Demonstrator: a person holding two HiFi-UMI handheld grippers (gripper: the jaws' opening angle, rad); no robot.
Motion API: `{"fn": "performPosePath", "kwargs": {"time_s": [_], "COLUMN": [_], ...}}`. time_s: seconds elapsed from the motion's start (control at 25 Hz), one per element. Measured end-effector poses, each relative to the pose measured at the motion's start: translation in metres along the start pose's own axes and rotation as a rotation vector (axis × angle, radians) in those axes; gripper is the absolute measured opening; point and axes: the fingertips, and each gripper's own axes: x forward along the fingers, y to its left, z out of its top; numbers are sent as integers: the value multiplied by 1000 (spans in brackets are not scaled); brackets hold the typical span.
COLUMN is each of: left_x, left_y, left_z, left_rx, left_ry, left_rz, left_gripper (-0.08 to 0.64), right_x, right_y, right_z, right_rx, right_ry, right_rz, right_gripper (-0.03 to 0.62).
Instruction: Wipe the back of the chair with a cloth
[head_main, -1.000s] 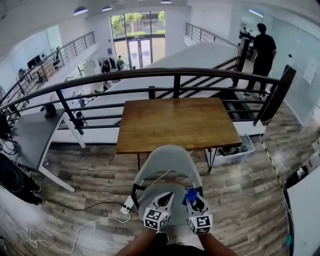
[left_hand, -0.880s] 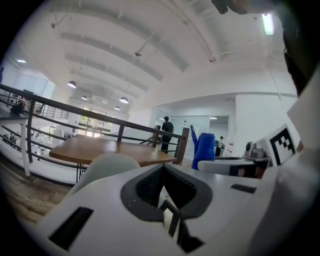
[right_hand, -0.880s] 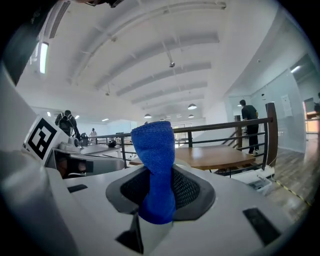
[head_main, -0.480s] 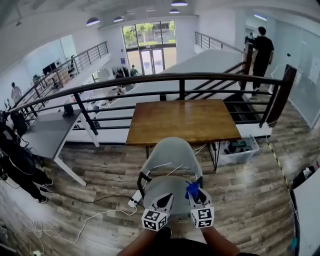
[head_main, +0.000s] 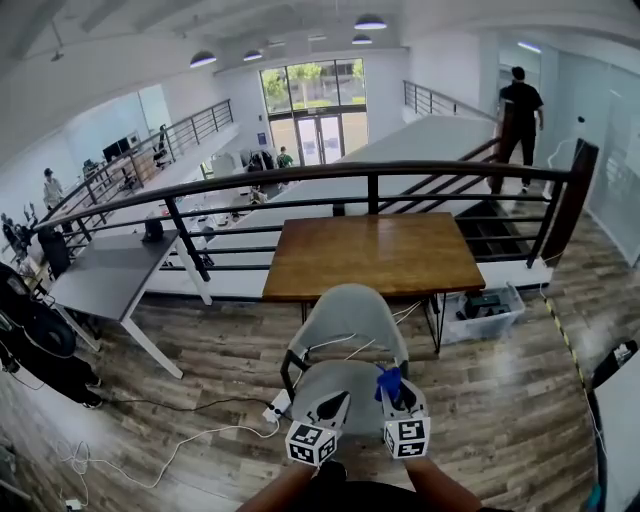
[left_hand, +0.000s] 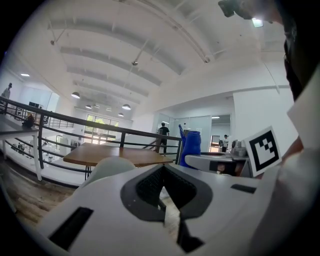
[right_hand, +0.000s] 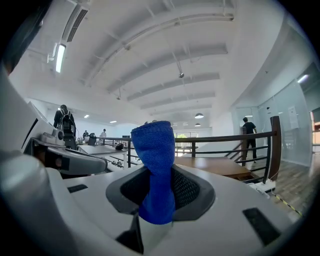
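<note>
Cloth: the blue cloth (right_hand: 157, 170) is pinched in your right gripper (right_hand: 159, 202). A twisted tuft of it stands up past the jaws, and it hangs above the chair seat (head_main: 335, 385), not touching the backrest.
Right gripper: the jaws are closed tight on the lower part of the cloth, and only fabric lies between the pads.
Left gripper: your left gripper (left_hand: 164, 200) has its jaws brought together with nothing between them, and it sits just beside the right one over the seat.
Chair back: the grey backrest (head_main: 348, 318) rises on the far side of the seat, between you and the wooden table (head_main: 375, 255).
Cloth handling: it looks soft, light and limp with a woven nap. Expect it to fold and bunch rather than lie flat, and it is not fragile.
Grip point: you hold it low on the bunch, which leaves a free tuft to wipe with. That tuft looks small, so only a narrow patch is likely to meet the shell on each pass.
Backrest handling: it looks like a smooth, hard, curved shell, so the cloth should glide across it. Follow the curve to keep the fabric, not the jaws, on the surface.
Chair stability: it looks light, and a firm push may slide or rock it on the wood floor (head_main: 220, 350). Your free left gripper could steady the rim.
Risk: drag on the shell may tug the cloth out of the pads.
</note>
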Motion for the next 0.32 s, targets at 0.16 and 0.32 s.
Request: {"fn": "performPosePath", "kwargs": {"time_s": [0.16,0.32], "left_x": [3,12], "left_y": [-2,-6], "left_z": [0,3], "left_rx": [0,-1], "left_ry": [-2,-3], "left_rz": [17,21], "left_gripper": [-2,-2], "right_x": [-6,-8], "right_y": [-7,-12], "right_z": [-2,-2], "right_rx": [-4,-8], "right_ry": [0,2], "right_rz": [1,15], "right_gripper": [117,117]}}
